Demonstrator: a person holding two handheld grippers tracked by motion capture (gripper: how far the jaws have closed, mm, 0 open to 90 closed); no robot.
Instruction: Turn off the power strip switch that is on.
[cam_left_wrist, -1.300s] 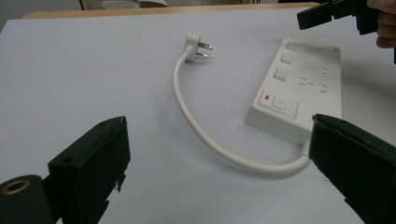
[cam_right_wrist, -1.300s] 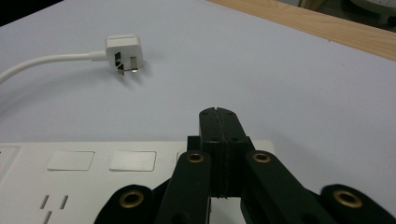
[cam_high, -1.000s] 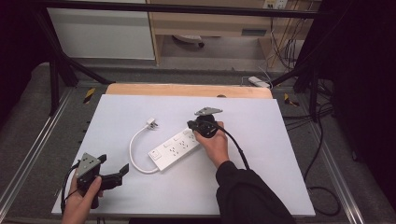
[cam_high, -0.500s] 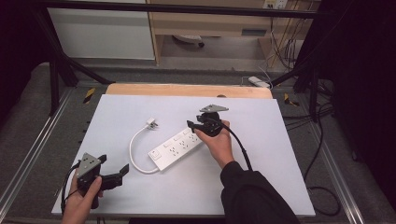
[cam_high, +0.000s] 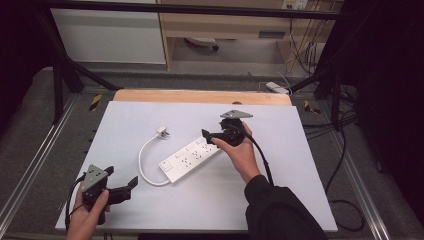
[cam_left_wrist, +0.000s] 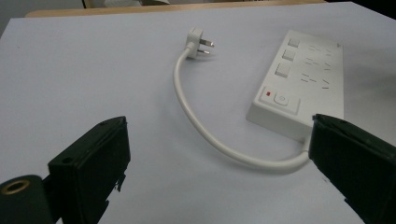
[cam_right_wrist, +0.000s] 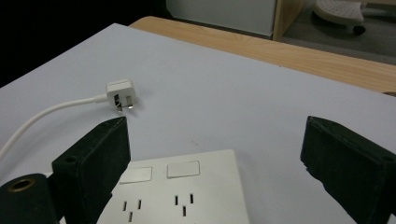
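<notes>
Jaws of both grippers gape, empty, near the smooth white rectangular power strip (cam_high: 190, 159).

White power strip (cam_high: 191, 158) lies diagonally mid-table (cam_high: 300, 190), cord looping to plug (cam_high: 162, 132) at upper left. R gripper (cam_high: 216, 135) sits over strip's far end, jaws apart, R hand (cam_high: 240, 150) behind it. L gripper (cam_high: 122, 182) at near-left corner, jaws apart, well clear of strip, held by L hand (cam_high: 87, 217).
</notes>
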